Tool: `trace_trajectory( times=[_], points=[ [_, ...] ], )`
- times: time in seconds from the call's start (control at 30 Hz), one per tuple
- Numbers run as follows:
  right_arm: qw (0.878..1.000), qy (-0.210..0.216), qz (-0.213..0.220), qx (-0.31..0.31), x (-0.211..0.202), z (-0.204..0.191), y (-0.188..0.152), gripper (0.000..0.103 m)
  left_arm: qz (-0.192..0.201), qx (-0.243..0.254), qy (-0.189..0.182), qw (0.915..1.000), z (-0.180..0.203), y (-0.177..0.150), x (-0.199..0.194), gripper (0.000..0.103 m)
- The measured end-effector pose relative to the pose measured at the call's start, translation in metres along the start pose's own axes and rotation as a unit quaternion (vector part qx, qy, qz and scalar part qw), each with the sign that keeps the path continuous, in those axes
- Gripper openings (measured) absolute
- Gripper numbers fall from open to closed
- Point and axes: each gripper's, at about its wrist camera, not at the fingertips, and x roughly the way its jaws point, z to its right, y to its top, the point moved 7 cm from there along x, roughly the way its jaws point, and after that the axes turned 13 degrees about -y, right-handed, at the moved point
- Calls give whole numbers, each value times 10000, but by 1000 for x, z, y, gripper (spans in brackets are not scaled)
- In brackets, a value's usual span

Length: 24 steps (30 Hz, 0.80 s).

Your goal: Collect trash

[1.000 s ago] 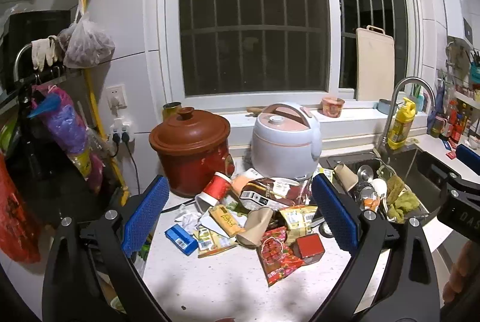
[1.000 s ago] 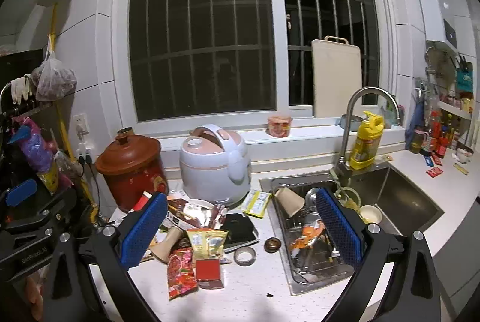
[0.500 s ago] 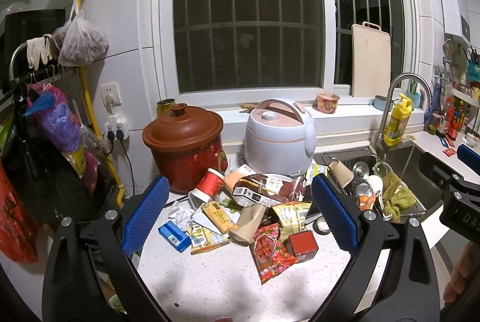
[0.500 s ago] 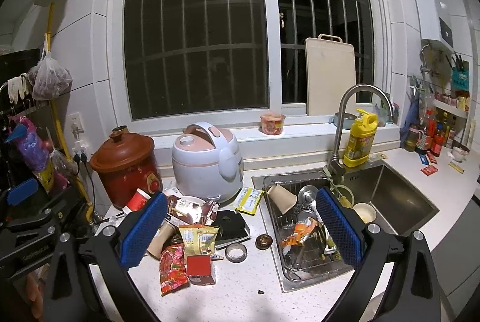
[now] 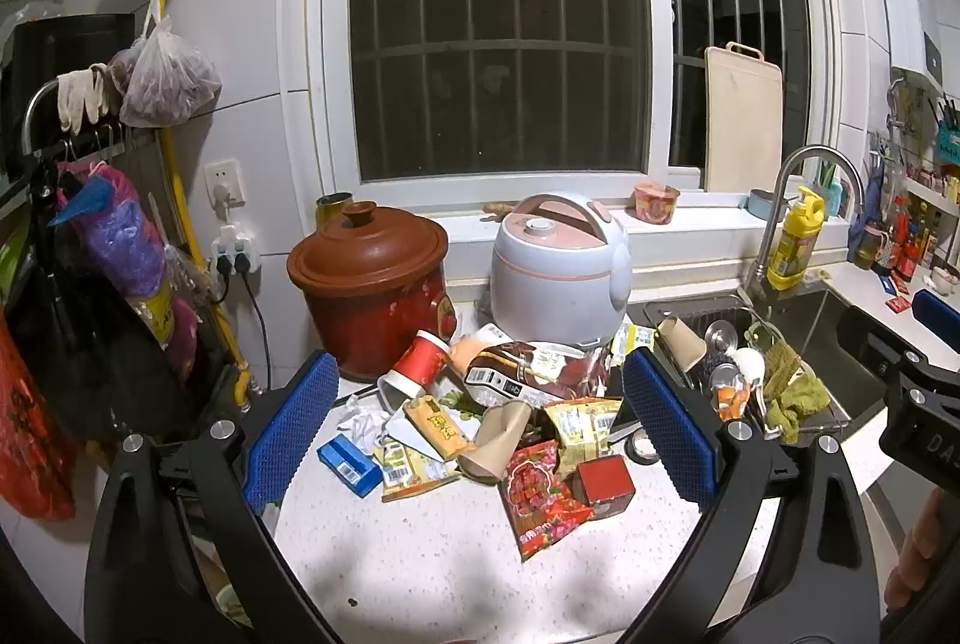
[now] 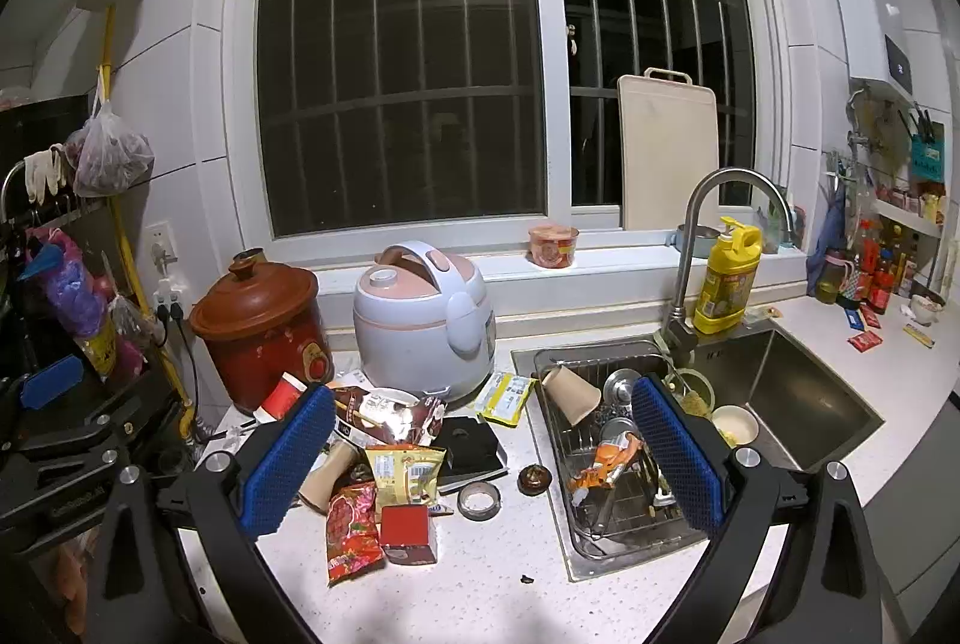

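A heap of trash lies on the white counter: a red snack bag (image 5: 543,494) (image 6: 352,530), a small red box (image 5: 605,482) (image 6: 408,534), a yellow packet (image 5: 585,419) (image 6: 407,473), a brown paper cup (image 5: 495,434), a red paper cup (image 5: 417,368), a blue box (image 5: 349,464) and a dark foil bag (image 5: 534,374). My left gripper (image 5: 480,428) is open and empty, above and short of the heap. My right gripper (image 6: 480,458) is open and empty, further back, above the counter's edge beside the sink.
A brown clay pot (image 5: 372,290) and a white rice cooker (image 5: 561,272) stand behind the heap. The sink (image 6: 798,392) holds a rack of dishes (image 6: 612,464) and a paper cup (image 6: 570,392). A tape roll (image 6: 478,500) lies near the sink. Bags hang at left (image 5: 114,236).
Both grippers have pulled back and risen slightly, so the heap and the counter look smaller and lower. Both stay open. Nothing on the counter has moved.
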Motion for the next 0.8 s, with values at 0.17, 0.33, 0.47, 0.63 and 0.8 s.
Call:
trace_trajectory(
  times=[0.17,0.33,0.47,0.63,0.8],
  points=[
    [10000,13,-9,0,-1,-1,-1,98,-11,-12,19,10000,1,-2,0,93],
    [10000,59,-17,-39,1,-4,-2,98,-36,-40,48,10000,1,-8,-1,93],
    [10000,62,-29,-31,1,-5,-2,98,-45,-37,80,10000,0,-10,-2,93],
    [10000,64,-31,-43,2,-5,-3,98,-64,-56,56,9999,0,-10,-1,93],
    [9999,84,-37,-47,2,-6,-5,98,-73,-63,32,9999,0,-10,-1,93]
  ],
)
